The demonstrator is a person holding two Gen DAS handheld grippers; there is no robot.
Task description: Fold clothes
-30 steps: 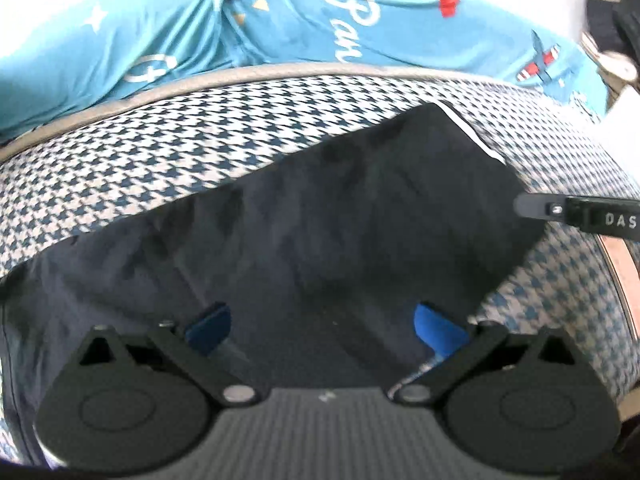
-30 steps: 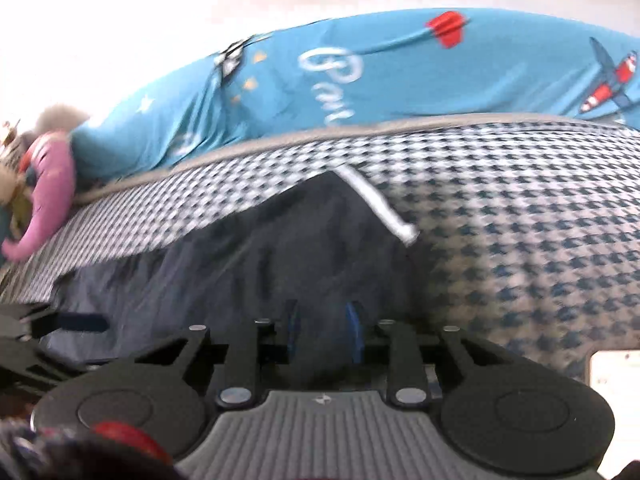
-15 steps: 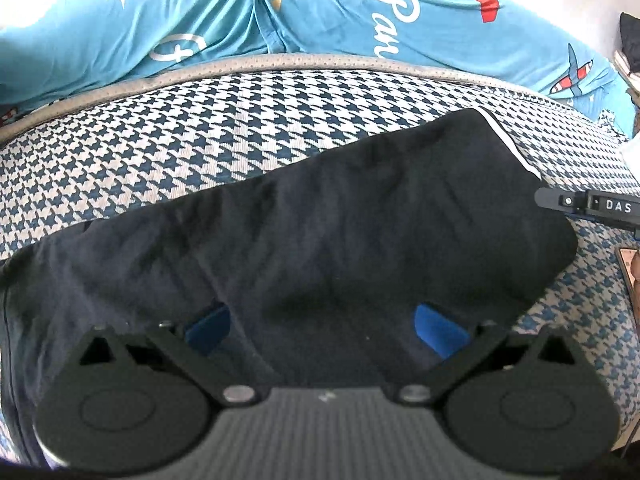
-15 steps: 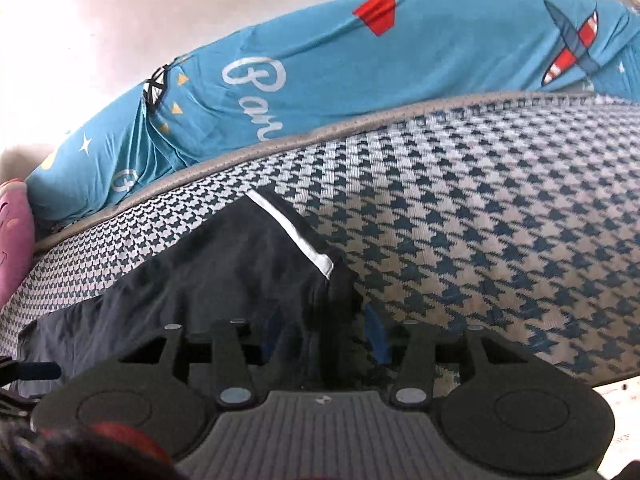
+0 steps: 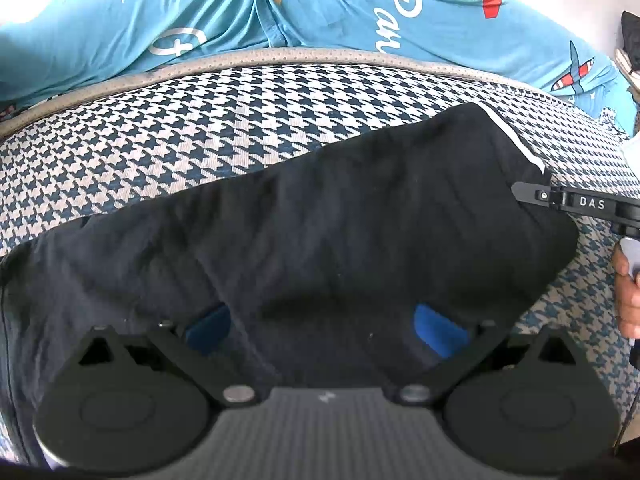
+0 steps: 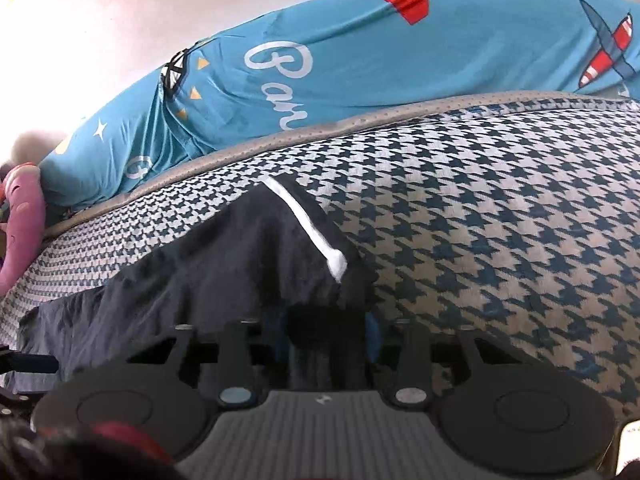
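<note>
A dark navy garment (image 5: 360, 216) with a white stripe (image 5: 512, 136) at its right end lies spread across a houndstooth cushion (image 5: 200, 132). My left gripper (image 5: 324, 330) hovers open over the garment's near edge, its blue pads (image 5: 440, 330) wide apart with cloth lying beneath them. My right gripper (image 6: 328, 332) is shut on the garment's (image 6: 224, 264) right end, just below the white stripe (image 6: 308, 236), and bunched cloth fills the gap between its pads. In the left wrist view a finger of the right gripper (image 5: 576, 200) touches that same end.
Behind the cushion's grey piping (image 5: 280, 60) lies turquoise bedding (image 5: 320, 12) printed with lettering and planes. A pink plush toy (image 6: 24, 216) sits at the far left. A hand (image 5: 628, 288) shows at the right edge, and dark items (image 5: 632, 28) at the top right.
The right gripper has stayed shut on the striped end and drawn it slightly rightward, so the garment lies more stretched out. The left gripper has stayed open over the near edge.
</note>
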